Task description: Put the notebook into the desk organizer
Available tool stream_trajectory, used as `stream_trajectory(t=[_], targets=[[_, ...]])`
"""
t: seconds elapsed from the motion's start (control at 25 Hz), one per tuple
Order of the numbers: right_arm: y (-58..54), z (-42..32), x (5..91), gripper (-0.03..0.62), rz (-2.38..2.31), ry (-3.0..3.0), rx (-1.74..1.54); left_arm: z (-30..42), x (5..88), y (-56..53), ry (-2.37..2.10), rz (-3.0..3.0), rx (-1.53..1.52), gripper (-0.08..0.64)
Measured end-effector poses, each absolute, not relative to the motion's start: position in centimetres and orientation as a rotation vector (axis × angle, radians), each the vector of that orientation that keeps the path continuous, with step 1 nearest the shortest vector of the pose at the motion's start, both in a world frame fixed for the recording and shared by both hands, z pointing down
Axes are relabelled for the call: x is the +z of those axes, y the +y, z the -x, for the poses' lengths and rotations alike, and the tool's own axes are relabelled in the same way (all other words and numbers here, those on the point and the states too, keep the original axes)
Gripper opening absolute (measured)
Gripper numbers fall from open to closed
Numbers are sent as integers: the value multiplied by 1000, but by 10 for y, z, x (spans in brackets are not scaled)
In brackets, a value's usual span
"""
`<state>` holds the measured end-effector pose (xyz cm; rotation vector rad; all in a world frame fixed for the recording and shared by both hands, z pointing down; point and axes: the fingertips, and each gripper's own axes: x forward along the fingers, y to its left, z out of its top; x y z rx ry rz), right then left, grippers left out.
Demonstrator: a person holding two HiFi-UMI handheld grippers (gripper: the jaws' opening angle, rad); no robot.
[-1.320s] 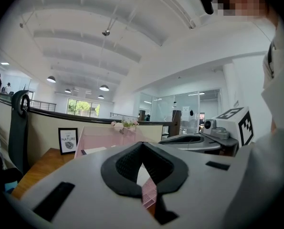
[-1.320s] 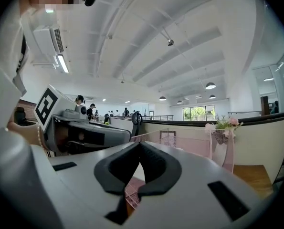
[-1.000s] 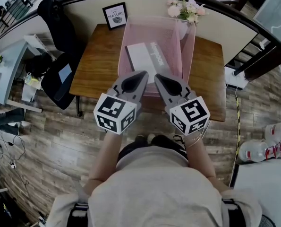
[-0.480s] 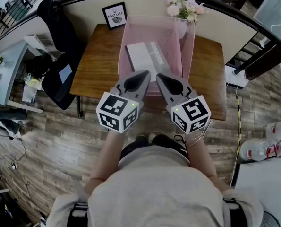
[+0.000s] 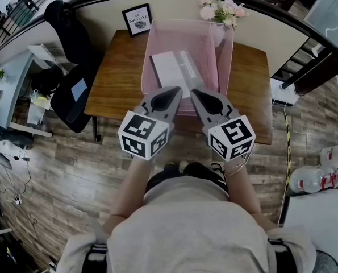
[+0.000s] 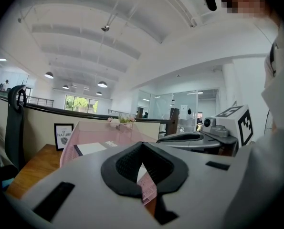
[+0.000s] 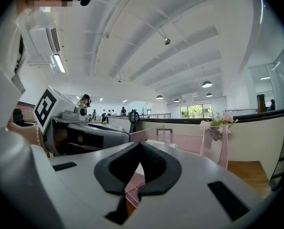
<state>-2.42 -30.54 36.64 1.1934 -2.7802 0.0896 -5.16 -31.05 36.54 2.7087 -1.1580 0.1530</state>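
A pink mesh desk organizer [image 5: 228, 56] stands on the wooden desk [image 5: 117, 78]. The white and grey notebook [image 5: 171, 68] lies inside it, toward its left side. My left gripper [image 5: 176, 91] and right gripper [image 5: 196, 94] hover side by side at the organizer's near wall, both shut and empty. In the left gripper view the shut left gripper [image 6: 142, 149] points at the organizer [image 6: 84, 132], with the notebook [image 6: 91, 148] showing through the mesh. In the right gripper view the shut right gripper [image 7: 140, 147] faces the organizer [image 7: 180, 140] too.
A framed print [image 5: 138, 19] and a bunch of pink flowers [image 5: 222, 9] stand at the desk's back edge against a low curved wall. A black chair with a jacket [image 5: 72, 38] sits left of the desk. Wooden floor lies below me.
Both grippers have drifted slightly to the right and a touch toward the organizer. They stay shut, and the notebook has not moved.
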Motion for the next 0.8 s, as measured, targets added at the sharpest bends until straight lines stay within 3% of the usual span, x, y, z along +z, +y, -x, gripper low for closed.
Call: stream_trajectory(t=[0.8], targets=[[-307, 16, 375, 11, -1192, -2755, 106, 42, 369, -311, -1125, -2703, 169, 12]])
